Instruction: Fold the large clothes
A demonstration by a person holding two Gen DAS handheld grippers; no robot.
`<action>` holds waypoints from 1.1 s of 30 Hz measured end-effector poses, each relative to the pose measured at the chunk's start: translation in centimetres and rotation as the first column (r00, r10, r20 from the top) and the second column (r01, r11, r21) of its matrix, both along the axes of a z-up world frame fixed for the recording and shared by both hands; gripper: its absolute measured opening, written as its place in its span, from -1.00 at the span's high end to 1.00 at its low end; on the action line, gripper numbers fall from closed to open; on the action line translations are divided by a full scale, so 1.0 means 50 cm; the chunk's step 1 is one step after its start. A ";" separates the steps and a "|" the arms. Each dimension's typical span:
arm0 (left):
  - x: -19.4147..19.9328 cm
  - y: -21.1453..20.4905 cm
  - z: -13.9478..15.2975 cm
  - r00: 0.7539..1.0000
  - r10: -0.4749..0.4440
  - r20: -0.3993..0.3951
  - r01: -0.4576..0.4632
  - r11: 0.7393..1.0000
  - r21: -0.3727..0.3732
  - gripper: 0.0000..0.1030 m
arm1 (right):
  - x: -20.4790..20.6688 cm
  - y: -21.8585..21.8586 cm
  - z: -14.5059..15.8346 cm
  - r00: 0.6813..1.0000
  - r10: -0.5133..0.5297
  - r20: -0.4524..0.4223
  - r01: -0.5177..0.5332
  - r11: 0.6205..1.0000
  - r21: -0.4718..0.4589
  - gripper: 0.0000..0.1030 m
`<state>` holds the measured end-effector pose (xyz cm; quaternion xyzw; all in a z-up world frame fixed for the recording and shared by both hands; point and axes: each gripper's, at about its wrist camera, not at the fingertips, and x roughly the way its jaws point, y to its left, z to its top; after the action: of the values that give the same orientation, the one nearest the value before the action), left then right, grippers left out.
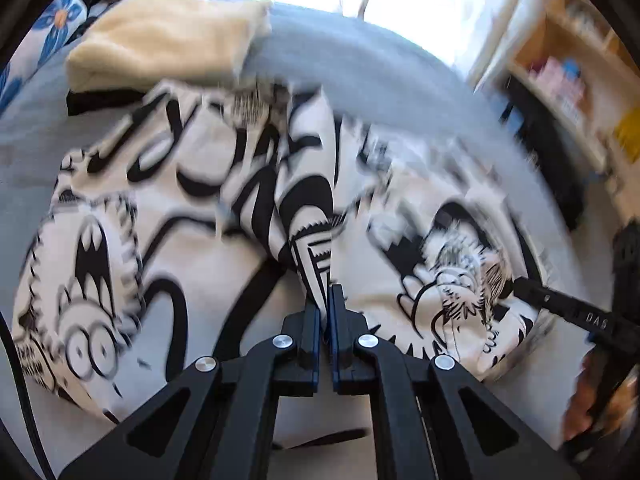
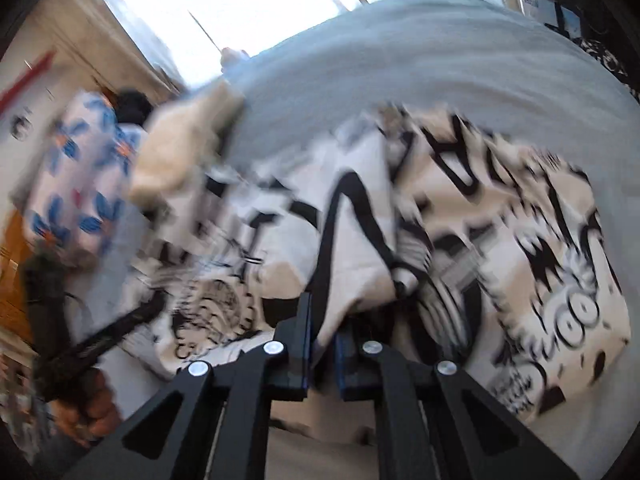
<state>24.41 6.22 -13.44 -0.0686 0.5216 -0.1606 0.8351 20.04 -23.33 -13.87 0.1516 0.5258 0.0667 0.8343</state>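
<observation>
A large cream garment with black cartoon prints [image 1: 168, 240] lies spread on a grey bed [image 1: 360, 64]. My left gripper [image 1: 325, 300] is shut on a pinched ridge of this garment, which rises in a fold from the jaws. My right gripper [image 2: 323, 320] is shut on another edge of the same garment [image 2: 520, 240], the cloth draping over its right finger. The right gripper also shows at the right edge of the left wrist view [image 1: 560, 304]; the left one shows at the left of the right wrist view [image 2: 104, 340]. Both views are motion-blurred.
A folded cream towel or blanket [image 1: 168, 40] lies at the far side of the bed. A white pillow with blue flowers [image 2: 80, 176] is beside it. A shelf unit [image 1: 568, 64] stands right of the bed. A bright window is behind.
</observation>
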 end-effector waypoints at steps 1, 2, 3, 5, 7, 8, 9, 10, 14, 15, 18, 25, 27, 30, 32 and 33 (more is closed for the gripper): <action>-0.003 -0.003 -0.018 1.000 -0.007 -0.017 0.008 1.000 0.022 0.90 | -0.006 0.003 -0.020 1.000 0.004 -0.025 -0.005 1.000 -0.009 0.70; -0.005 -0.003 -0.024 1.000 -0.012 -0.024 0.012 0.999 0.032 0.86 | -0.014 0.005 -0.026 1.000 0.006 -0.024 -0.006 1.000 -0.007 0.67; -0.007 0.000 -0.020 1.000 -0.016 -0.017 0.017 0.999 0.034 0.84 | -0.026 0.009 -0.019 1.000 0.007 -0.011 -0.007 1.000 -0.009 0.61; -0.009 0.005 0.003 1.000 -0.019 0.006 0.018 0.998 0.061 0.50 | -0.037 0.011 0.007 1.000 0.000 0.001 0.000 0.999 -0.037 0.49; -0.021 0.017 0.032 0.999 -0.007 0.048 0.002 0.994 0.107 0.41 | -0.050 0.008 0.045 0.999 -0.026 0.042 0.029 0.997 -0.075 0.44; -0.024 0.024 0.052 0.997 0.006 0.082 -0.017 0.992 0.127 0.37 | -0.057 0.006 0.062 0.997 -0.029 0.074 0.036 0.995 -0.090 0.44; -0.028 0.029 0.072 0.994 0.022 0.108 -0.037 0.990 0.137 0.32 | -0.062 0.011 0.086 0.992 -0.027 0.122 0.041 0.993 -0.114 0.44; -0.033 0.033 0.087 0.992 0.033 0.125 -0.050 0.989 0.136 0.19 | -0.065 0.017 0.099 0.988 -0.020 0.151 0.040 0.991 -0.128 0.44; -0.027 0.023 0.120 0.984 0.055 0.171 -0.065 0.996 0.056 0.08 | -0.043 0.064 0.134 0.968 0.024 0.248 0.014 0.988 -0.153 0.44; -0.022 0.006 0.119 0.985 0.053 0.166 -0.061 0.997 0.044 0.08 | -0.025 0.087 0.132 0.966 0.039 0.254 0.003 0.986 -0.165 0.44; -0.002 -0.044 0.081 0.993 0.047 0.110 -0.050 0.998 0.026 0.08 | 0.020 0.139 0.108 0.964 0.075 0.254 -0.029 0.983 -0.183 0.44; 0.035 -0.079 -0.020 0.997 0.028 0.075 -0.039 0.988 0.148 0.09 | 0.054 0.124 0.003 0.979 0.077 0.189 -0.019 0.956 -0.294 0.08; 0.043 -0.060 -0.024 0.998 0.024 0.066 -0.032 0.993 0.112 0.09 | 0.043 0.091 -0.001 0.977 0.060 0.205 0.005 0.953 -0.303 0.05; 0.048 -0.046 -0.022 0.997 0.027 0.071 -0.035 0.993 0.113 0.09 | 0.023 0.058 0.009 0.973 -0.002 0.229 0.094 0.915 -0.393 0.06; 0.048 -0.042 -0.022 0.997 0.028 0.070 -0.035 0.993 0.111 0.09 | 0.013 0.022 0.012 0.968 -0.070 0.240 0.173 0.881 -0.440 0.05; 0.048 -0.043 -0.022 0.997 0.029 0.071 -0.037 0.993 0.110 0.09 | 0.012 -0.002 0.004 0.971 -0.094 0.218 0.179 0.895 -0.408 0.05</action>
<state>26.80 4.08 -14.51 -0.0250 0.4991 -0.1197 0.8579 20.64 -23.42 -13.65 -0.0044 0.4323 -0.0941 0.8968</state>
